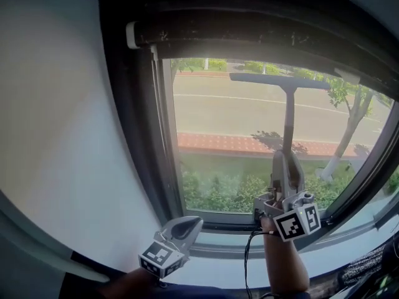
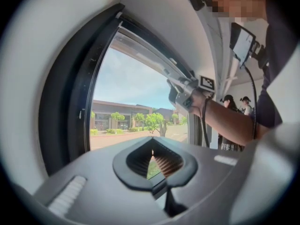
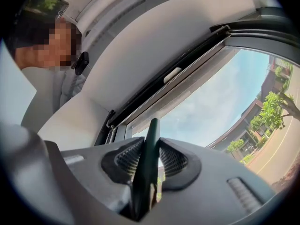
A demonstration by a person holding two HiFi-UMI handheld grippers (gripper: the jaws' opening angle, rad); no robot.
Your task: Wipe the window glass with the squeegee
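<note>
The squeegee (image 1: 288, 114) stands upright against the window glass (image 1: 218, 123), its dark crossbar blade (image 1: 279, 80) near the top of the pane. My right gripper (image 1: 288, 161) is below it, shut on the handle; in the right gripper view the dark green handle (image 3: 149, 149) is pinched between the ribbed pads of my right gripper (image 3: 151, 159). My left gripper (image 1: 187, 227) hangs low at the pane's bottom left corner, away from the squeegee. In the left gripper view the pads of my left gripper (image 2: 152, 159) meet with nothing between them, and the right gripper (image 2: 187, 92) shows ahead.
A thick dark window frame (image 1: 140, 142) borders the pane, with a white wall (image 1: 62, 104) to the left. A rolled blind housing (image 1: 249, 36) runs across the top. The pale sill (image 1: 230, 260) lies below. A black cable (image 1: 248, 260) hangs from the right gripper.
</note>
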